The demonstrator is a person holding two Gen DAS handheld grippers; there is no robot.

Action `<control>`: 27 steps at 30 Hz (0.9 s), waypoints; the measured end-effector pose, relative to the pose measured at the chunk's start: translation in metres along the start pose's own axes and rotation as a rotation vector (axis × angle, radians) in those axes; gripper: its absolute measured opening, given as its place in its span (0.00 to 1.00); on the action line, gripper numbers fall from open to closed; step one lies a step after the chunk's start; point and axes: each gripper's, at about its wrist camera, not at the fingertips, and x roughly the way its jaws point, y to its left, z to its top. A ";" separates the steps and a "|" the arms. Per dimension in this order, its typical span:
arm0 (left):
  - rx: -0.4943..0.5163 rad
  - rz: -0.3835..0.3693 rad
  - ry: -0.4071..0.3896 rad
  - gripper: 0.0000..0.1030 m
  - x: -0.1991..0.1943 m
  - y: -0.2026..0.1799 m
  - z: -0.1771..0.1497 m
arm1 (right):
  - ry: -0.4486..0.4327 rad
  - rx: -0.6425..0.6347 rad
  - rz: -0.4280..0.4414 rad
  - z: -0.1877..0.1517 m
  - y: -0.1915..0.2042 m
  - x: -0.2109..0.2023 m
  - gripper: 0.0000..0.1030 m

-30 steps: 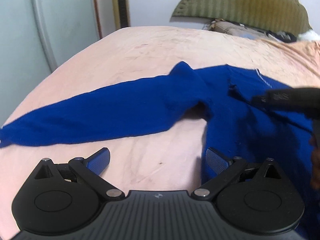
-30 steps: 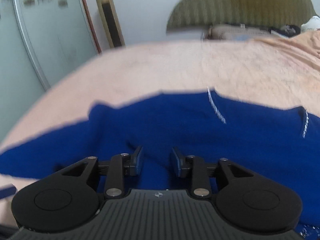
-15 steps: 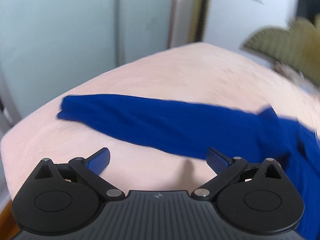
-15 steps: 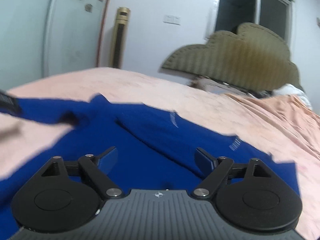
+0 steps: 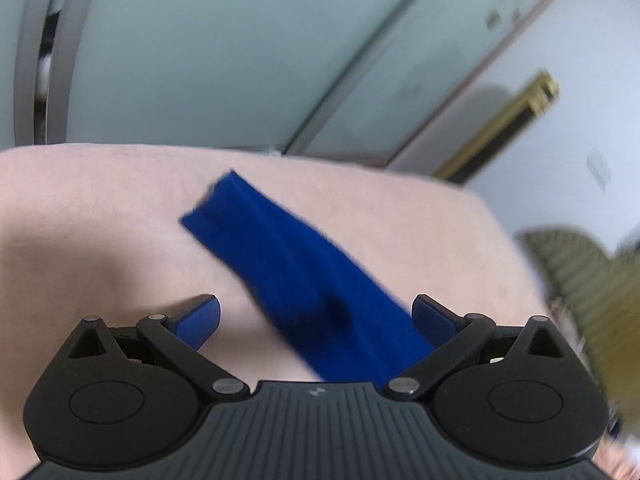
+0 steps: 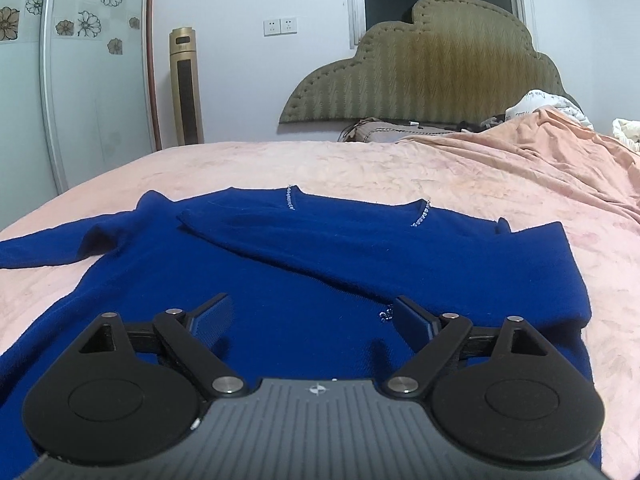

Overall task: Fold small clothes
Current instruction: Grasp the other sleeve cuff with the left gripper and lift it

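Grabbing that loose sleeve point(image 5: 304, 280) crooked could bunch it, since your left gripper point(image 5: 316, 320) hangs spread wide above it. The right gripper point(image 6: 312, 320), still spreading and empty, hovers over the sweater point(image 6: 280, 264) on the bed point(image 6: 400, 168).

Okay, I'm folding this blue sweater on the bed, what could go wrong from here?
The left sleeve still lies stretched out, and the open left gripper might pinch the pink bedsheet with it. The folded right sleeve lies loosely across the sweater; dragging could undo it.
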 end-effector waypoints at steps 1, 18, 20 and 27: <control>-0.024 -0.004 -0.008 1.00 0.003 0.002 0.004 | -0.002 0.004 0.002 0.000 -0.001 0.000 0.90; 0.100 0.191 -0.096 0.07 0.014 -0.031 0.034 | 0.018 0.031 -0.002 -0.001 0.000 0.004 0.93; 0.147 0.209 -0.141 0.07 0.010 -0.047 0.047 | 0.004 0.011 -0.019 0.001 0.001 -0.001 0.93; 0.353 0.221 -0.350 0.07 -0.010 -0.129 0.057 | 0.035 0.014 -0.063 0.000 -0.012 -0.002 0.96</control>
